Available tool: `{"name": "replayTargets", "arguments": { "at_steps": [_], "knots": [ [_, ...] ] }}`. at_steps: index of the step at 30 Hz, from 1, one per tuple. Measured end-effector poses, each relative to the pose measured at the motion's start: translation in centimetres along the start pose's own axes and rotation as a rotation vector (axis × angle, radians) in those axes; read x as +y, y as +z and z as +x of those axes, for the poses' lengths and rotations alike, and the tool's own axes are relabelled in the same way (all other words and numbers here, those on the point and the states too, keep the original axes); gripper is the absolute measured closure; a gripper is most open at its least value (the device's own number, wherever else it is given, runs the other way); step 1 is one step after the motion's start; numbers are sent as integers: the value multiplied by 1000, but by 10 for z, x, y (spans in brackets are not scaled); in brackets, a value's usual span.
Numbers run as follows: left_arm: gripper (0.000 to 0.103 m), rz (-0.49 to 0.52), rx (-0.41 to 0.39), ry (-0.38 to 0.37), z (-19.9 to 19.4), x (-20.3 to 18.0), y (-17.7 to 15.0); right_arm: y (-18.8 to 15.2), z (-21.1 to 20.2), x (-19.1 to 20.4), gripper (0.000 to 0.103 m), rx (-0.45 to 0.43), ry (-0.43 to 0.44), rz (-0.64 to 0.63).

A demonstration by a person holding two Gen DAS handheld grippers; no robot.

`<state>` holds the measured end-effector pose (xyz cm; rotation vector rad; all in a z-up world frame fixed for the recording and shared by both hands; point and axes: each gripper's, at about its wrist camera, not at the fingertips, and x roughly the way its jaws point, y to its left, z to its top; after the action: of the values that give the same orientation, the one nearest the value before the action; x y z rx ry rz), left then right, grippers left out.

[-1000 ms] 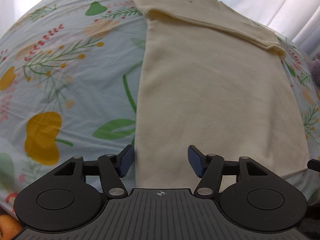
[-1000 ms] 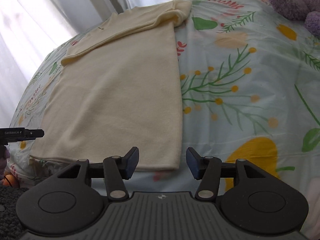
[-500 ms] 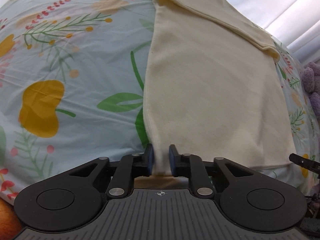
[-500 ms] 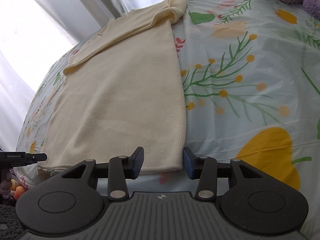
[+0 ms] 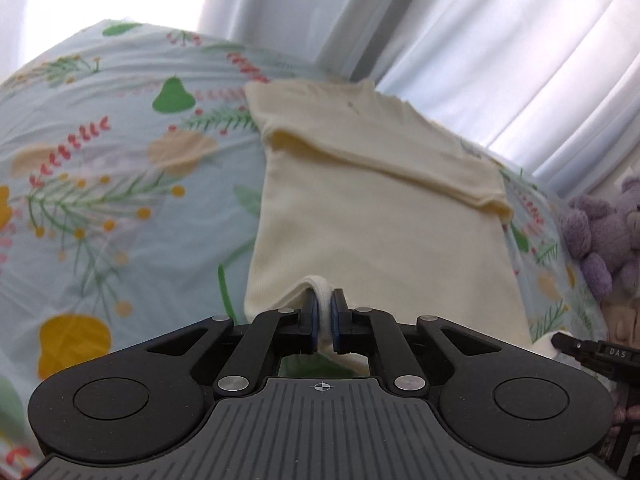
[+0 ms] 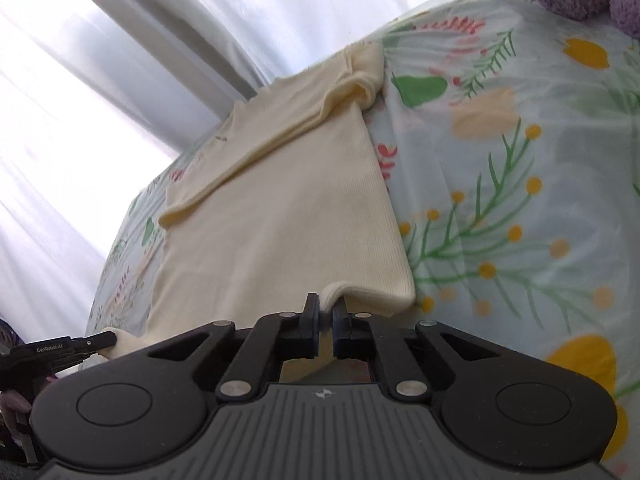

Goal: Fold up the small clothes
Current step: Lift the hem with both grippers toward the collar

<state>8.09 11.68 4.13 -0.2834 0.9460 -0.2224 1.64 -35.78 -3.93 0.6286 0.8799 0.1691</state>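
Jaws of the left gripper and right gripper are clamped on the near hem corners of the cream shirt, spread on the floral bedsheet. Thin pinches may be lost under uneven pulling, skewing the fold.

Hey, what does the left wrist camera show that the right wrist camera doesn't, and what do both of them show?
Only the left wrist view shows the left gripper close up, shut on the near left corner of the cream knit shirt. Only the right wrist view shows the right gripper close up, shut on the near right corner. Both show the shirt lying on the floral bedsheet, white curtains and a purple plush toy.
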Motion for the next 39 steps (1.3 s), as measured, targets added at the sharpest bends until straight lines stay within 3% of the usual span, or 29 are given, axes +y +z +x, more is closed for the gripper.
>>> {"name": "replayTargets", "arguments": {
  "at_steps": [5,11,13,14,15,17,24,28,31,33,37,39],
  "knots": [
    [95,38,-104,83,32,-3,47,43,33,19,98,-98,-70,-113],
    [93,37,-67,161,99,3,64,69,80,27,97,-134,-151,-202],
    [87,45,-69,169,106,8,61,70,88,26,97,-144,-192,-214],
    [79,51,-86,166,105,10,59,68,89,25,94,-161,-210,-220],
    [72,58,-106,162,103,13,57,66,88,26,81,-186,-241,-238],
    [71,82,-125,153,102,19,54,62,87,27,63,-217,-308,-321],
    [69,182,-56,38,116,25,52,64,102,21,53,-81,-243,-446],
    [73,217,-36,53,127,17,53,64,116,26,55,-39,-237,-484],
    [82,232,-31,69,130,12,56,66,120,29,73,-36,-250,-488],
    [92,246,-22,79,131,9,56,65,119,30,96,-42,-258,-498],
    [94,318,-45,142,124,-4,56,63,114,37,97,-74,-289,-555],
    [94,330,-91,129,107,-11,63,66,103,42,97,-110,-281,-566]
  ]
}}
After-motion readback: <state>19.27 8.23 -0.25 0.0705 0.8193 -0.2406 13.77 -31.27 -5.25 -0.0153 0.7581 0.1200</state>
